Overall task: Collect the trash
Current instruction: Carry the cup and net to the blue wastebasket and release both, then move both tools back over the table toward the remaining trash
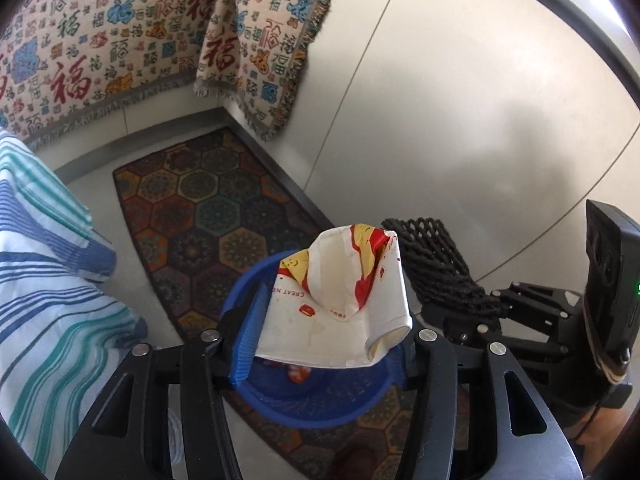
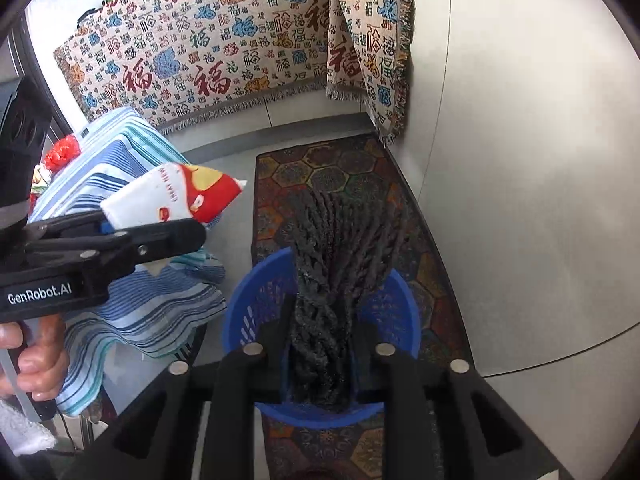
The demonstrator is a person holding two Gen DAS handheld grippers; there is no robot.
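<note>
My left gripper (image 1: 324, 344) is shut on a crumpled white, red and yellow paper wrapper (image 1: 344, 300) and holds it above a blue plastic basket (image 1: 304, 408) on the floor. Some trash lies in the basket's bottom. My right gripper (image 2: 320, 360) is shut on a black foam net sleeve (image 2: 336, 264) and holds it over the same basket (image 2: 260, 312). The net (image 1: 436, 268) and the right gripper (image 1: 496, 316) show at the right of the left wrist view. The left gripper (image 2: 152, 236) with the wrapper (image 2: 180, 196) shows at the left of the right wrist view.
The basket stands on a dark hexagon-patterned rug (image 1: 200, 208). A table under a blue-striped cloth (image 2: 132, 304) is to the left. A patterned blanket (image 2: 224, 48) hangs at the back. A pale wall (image 2: 540, 160) runs along the right.
</note>
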